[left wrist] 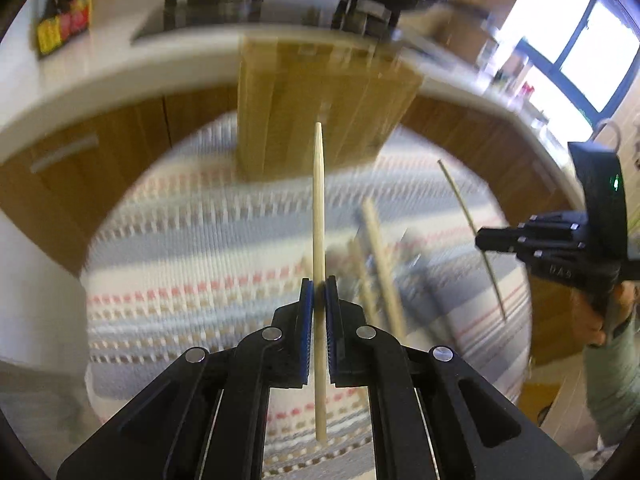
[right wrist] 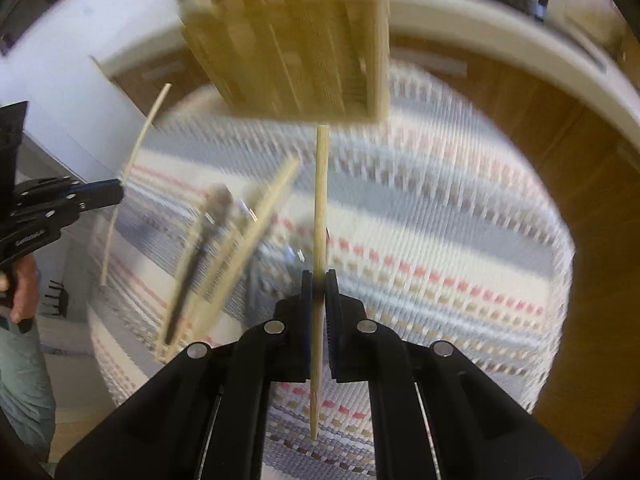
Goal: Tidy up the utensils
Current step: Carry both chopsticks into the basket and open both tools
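Left gripper (left wrist: 319, 288) fingers clamp one wooden chopstick (left wrist: 319, 200); right gripper (right wrist: 319, 282) fingers clamp a second chopstick (right wrist: 321, 200). Several blurred utensils (right wrist: 224, 256) lie on the striped surface (right wrist: 440, 216) below one wooden holder (right wrist: 296, 44). No writing is readable.

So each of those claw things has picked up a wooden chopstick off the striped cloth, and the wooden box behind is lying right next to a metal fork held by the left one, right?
Not quite: the left gripper holds no metal fork. Its jaws are shut on a wooden chopstick, as the left wrist view shows. The right gripper likewise grips a chopstick, above the striped cloth, with the wooden box behind.
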`<state>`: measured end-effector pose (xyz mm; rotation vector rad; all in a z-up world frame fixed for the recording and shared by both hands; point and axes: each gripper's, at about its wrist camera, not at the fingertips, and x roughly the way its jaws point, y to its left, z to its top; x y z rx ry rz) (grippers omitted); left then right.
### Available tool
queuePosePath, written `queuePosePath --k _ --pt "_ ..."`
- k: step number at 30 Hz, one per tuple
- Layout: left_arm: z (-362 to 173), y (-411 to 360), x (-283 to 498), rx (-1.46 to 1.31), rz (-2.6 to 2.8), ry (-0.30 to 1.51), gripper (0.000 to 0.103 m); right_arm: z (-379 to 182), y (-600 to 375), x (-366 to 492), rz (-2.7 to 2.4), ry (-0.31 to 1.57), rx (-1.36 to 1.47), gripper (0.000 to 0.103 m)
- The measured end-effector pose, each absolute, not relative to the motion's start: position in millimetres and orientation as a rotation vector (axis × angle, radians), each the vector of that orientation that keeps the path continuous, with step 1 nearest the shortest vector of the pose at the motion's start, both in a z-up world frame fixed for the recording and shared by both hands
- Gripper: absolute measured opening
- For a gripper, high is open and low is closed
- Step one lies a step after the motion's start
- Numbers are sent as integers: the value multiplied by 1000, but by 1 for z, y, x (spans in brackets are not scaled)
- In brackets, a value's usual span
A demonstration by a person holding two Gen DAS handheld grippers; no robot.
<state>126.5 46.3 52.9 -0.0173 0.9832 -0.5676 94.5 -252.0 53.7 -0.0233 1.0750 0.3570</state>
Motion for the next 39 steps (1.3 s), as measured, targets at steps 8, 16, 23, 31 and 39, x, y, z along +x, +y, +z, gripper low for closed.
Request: queuePosePath --k 8,16,23,31,39 --pt "138 30 126 -132 -608 690 4 152 -248 93 384 739 -53 5" --pt "183 20 154 -199 -536 447 4 195 -245 125 374 528 -13 5" --pt "178 -2 191 -164 -437 369 4 202 -248 164 340 382 38 5" --pt "136 2 239 -247 -446 281 4 173 -254 209 313 304 112 5" --pt "101 1 265 -280 -467 303 4 135 -247 236 260 283 72 5"
